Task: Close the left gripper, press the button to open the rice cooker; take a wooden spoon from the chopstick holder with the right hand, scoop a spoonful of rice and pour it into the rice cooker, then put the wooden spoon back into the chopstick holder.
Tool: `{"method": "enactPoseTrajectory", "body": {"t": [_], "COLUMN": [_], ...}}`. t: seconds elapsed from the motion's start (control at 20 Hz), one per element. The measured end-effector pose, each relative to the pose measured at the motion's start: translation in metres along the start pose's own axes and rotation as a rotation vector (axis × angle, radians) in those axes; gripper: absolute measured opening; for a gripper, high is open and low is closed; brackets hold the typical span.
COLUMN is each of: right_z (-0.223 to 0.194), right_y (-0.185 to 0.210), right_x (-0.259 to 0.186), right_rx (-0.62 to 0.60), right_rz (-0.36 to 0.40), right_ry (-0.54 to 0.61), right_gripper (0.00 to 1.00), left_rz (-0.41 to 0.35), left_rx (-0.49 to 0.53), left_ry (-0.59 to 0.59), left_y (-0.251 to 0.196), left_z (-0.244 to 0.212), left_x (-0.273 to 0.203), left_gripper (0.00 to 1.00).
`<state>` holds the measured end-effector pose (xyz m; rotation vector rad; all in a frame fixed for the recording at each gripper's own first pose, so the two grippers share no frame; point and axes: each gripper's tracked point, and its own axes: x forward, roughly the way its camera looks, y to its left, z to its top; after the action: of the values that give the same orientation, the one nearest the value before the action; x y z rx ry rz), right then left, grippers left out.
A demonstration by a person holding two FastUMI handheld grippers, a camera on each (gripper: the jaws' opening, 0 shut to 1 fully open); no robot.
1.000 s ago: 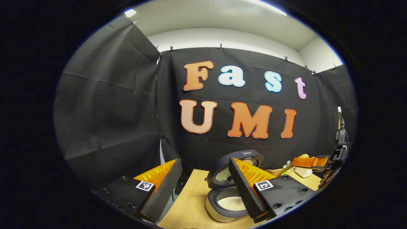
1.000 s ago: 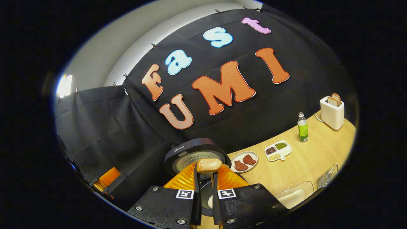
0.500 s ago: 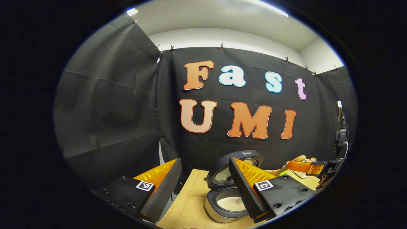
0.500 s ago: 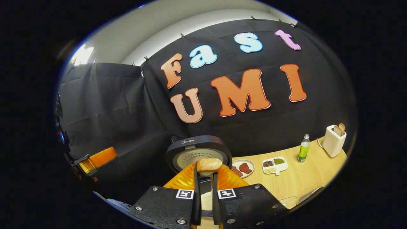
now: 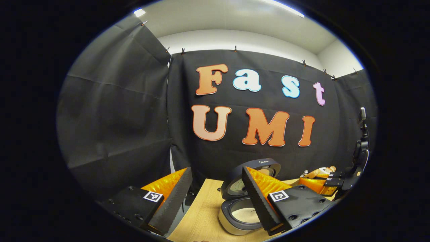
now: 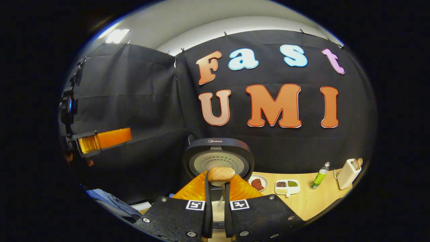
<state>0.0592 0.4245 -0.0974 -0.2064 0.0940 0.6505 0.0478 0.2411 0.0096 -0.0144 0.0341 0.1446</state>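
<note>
Your right gripper [image 6: 216,188] has levelled above the rice cooker [image 6: 218,158]; keep it clamped on the wooden spoon [image 6: 220,175], left gripper [image 5: 215,198] open, and withdraw steadily.

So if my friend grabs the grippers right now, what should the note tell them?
Left gripper: open, holding nothing, by the rice cooker.
Right gripper: shut on the wooden spoon, over the cooker.
Rice cooker lid is up; rice lies in the pot.
Done: lid opened, spoon taken; the rice seems poured.
Left: put the spoon back in the chopstick holder.
</note>
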Motion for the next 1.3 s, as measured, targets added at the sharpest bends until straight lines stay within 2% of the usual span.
{"method": "enactPoseTrajectory", "body": {"t": [0.2, 0.35, 0.65, 1.05, 1.15, 1.3], "right_z": [-0.011, -0.021, -0.019, 0.004, 0.007, 0.007], "right_y": [0.002, 0.001, -0.015, -0.068, -0.086, -0.12], "right_x": [0.003, 0.005, 0.0, -0.036, -0.05, -0.074], "right_rx": [-0.096, -0.099, 0.069, 0.271, 0.296, 0.32], "right_rz": [-0.01, -0.006, -0.001, -0.04, -0.061, -0.122], "right_ry": [0.023, 0.045, 0.065, 0.042, 0.031, 0.024], "right_gripper": [0.13, 0.13, 0.13, 0.13, 0.13, 0.13], "left_rz": [0.005, 0.001, -0.003, -0.012, -0.007, -0.012], "left_rx": [0.02, 0.02, 0.026, 0.023, 0.024, 0.017], "left_ry": [0.0, 0.001, 0.001, -0.019, -0.028, -0.036], "left_y": [0.0, -0.002, -0.005, -0.013, -0.014, -0.021], "left_z": [-0.001, -0.002, -0.002, 0.007, 0.011, 0.014], "left_x": [0.001, 0.001, -0.003, -0.002, 0.0, 0.001], "left_gripper": [0.98, 0.99, 0.98, 1.0, 0.97, 0.99]}}
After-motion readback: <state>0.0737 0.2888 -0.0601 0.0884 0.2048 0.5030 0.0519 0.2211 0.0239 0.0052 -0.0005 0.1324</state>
